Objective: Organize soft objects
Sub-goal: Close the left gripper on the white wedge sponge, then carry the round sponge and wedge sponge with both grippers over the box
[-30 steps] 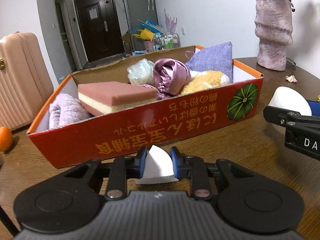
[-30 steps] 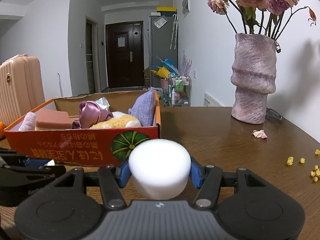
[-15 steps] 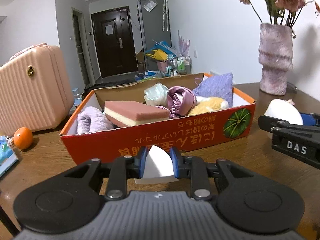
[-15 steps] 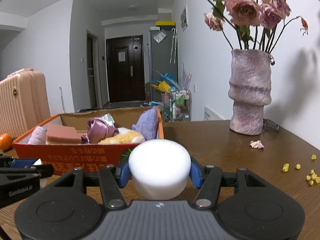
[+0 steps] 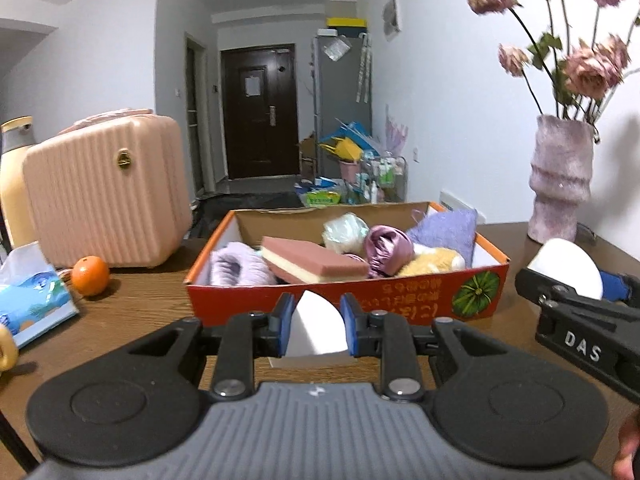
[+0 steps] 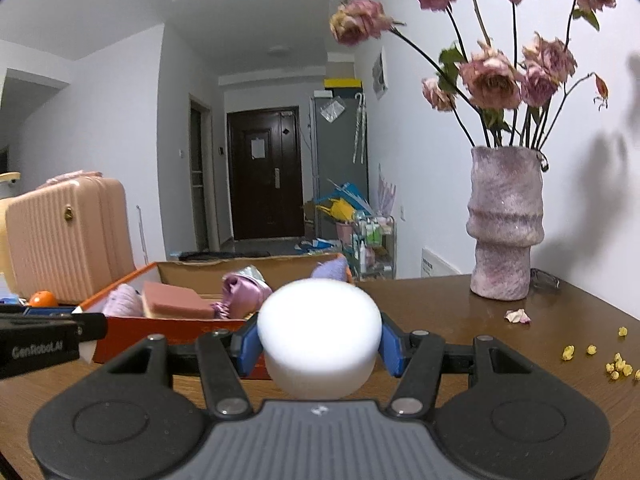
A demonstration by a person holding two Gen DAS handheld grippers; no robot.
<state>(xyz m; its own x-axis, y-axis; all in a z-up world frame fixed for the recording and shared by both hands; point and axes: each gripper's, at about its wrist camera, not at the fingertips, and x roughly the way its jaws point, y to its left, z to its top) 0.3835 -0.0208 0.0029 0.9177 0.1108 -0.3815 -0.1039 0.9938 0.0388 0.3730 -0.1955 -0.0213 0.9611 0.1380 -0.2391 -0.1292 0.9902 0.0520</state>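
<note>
1. The left gripper (image 5: 316, 330) is clenched on a white wedge sponge (image 5: 316, 330); the blue pads press its two sides and its point sticks up between them.
2. That wedge hangs in front of the red box (image 5: 404, 306), just short of the near wall and about level with it, not inside.
3. The right gripper (image 6: 319, 340) grasps a round white sponge (image 6: 319, 336), which bulges out between the blue pads.
4. The round sponge also sits on the near side of the box, off toward its right end, above the wooden table (image 6: 460, 320).
5. Inside the box lie a pink-topped sponge block (image 5: 312, 262), a lilac knit roll (image 5: 236, 268) at its left, a shiny mauve bundle (image 5: 386, 246), a yellow plush (image 5: 436, 260) and a purple pouch (image 5: 448, 230) toward the right.
6. Right of the box stands a vase (image 6: 504, 224) of dried roses; left of it, an orange (image 5: 90, 275) and a pink suitcase (image 5: 104, 196).
</note>
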